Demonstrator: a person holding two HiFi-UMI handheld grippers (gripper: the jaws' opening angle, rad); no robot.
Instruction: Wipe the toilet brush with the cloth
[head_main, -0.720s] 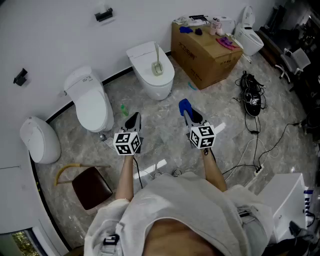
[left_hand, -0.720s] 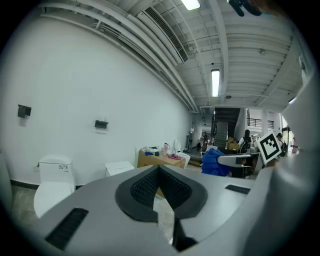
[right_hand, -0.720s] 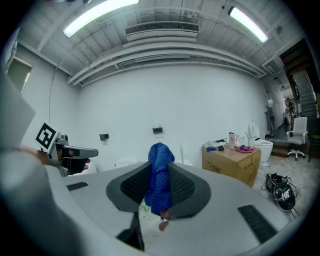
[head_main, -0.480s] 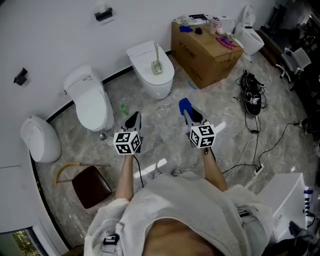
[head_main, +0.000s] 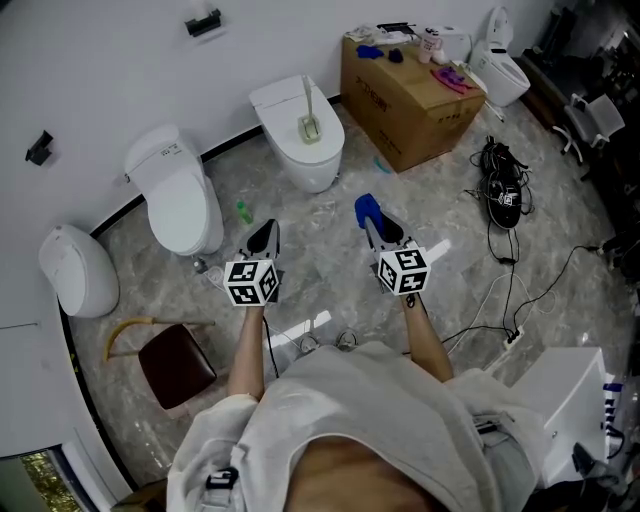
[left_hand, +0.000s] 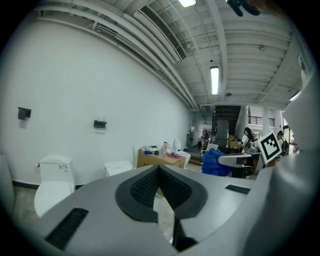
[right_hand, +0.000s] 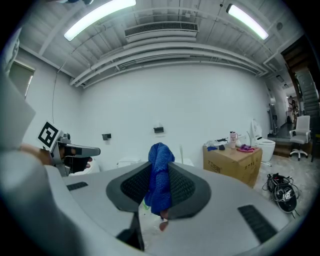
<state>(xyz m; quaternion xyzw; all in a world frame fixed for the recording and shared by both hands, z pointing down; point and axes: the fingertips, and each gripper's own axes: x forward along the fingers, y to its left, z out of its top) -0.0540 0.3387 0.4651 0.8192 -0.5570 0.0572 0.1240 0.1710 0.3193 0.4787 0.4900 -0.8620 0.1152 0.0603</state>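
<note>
Marble floor (head_main: 330, 262): open, cables (head_main: 502, 200) right of the toilet.
Middle toilet (head_main: 318, 165): at the wall, ahead of both grippers.
Toilet brush (head_main: 308, 112): on this toilet, handle upright.
Right gripper (head_main: 378, 232): short of the toilet, apparently slightly nearer, clamping blue cloth (head_main: 366, 209).
Left gripper (head_main: 264, 240): jaws together, empty.

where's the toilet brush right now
In the head view the toilet brush is at upper centre, standing on top of the toilet that sits just left of the cardboard box.
</note>
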